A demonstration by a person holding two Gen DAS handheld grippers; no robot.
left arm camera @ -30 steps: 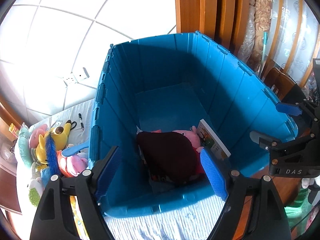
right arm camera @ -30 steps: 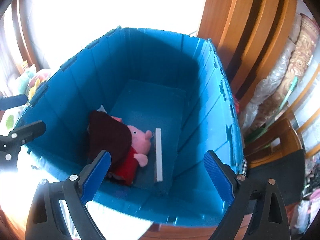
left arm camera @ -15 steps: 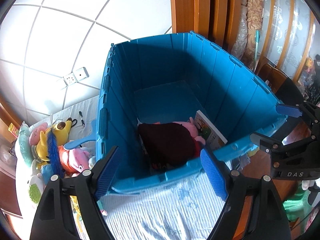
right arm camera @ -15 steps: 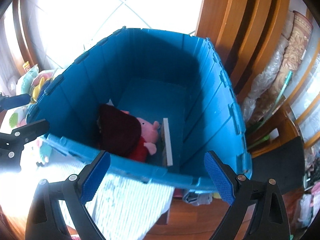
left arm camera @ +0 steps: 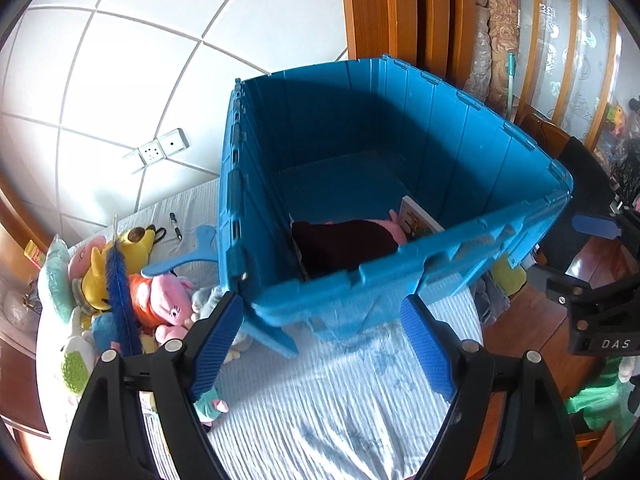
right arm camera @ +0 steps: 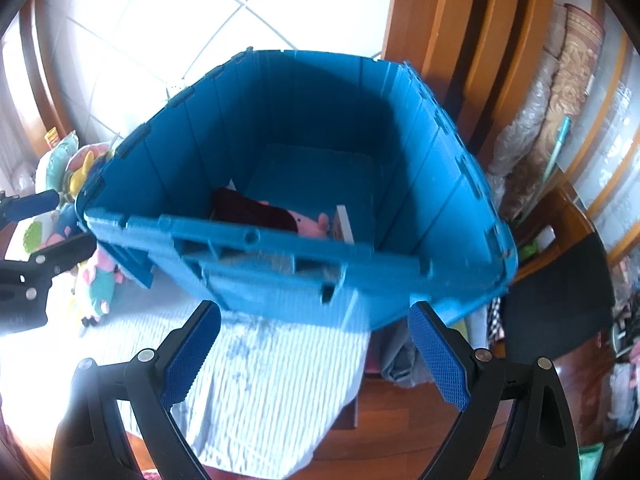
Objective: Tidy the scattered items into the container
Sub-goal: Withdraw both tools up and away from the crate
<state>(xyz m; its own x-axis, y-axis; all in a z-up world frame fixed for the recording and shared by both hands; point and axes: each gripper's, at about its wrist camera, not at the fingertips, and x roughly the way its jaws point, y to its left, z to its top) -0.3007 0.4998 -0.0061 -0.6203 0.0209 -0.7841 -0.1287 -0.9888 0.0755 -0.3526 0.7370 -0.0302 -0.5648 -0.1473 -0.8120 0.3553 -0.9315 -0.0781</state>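
Blue bin [left arm camera: 460,264] standing on striped cloth [left arm camera: 340,400], holding pink plush [right arm camera: 310,224] and book [left arm camera: 420,216]; toy pile [left arm camera: 120,280] lying beside its left wall. Left gripper [left arm camera: 324,340] and right gripper [right arm camera: 316,356] gaping empty, now hanging short of the near rim, earlier over the interior.

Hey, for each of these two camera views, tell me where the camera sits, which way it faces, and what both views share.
Left wrist: rides on the left gripper, angled down at the blue bin and the toy pile; its own open fingers show, the right gripper at the edge.
Right wrist: rides on the right gripper, angled down at the bin's near wall; its open fingers show, the left gripper at the left edge.
Shared: bin, pink plush, book, toy pile.
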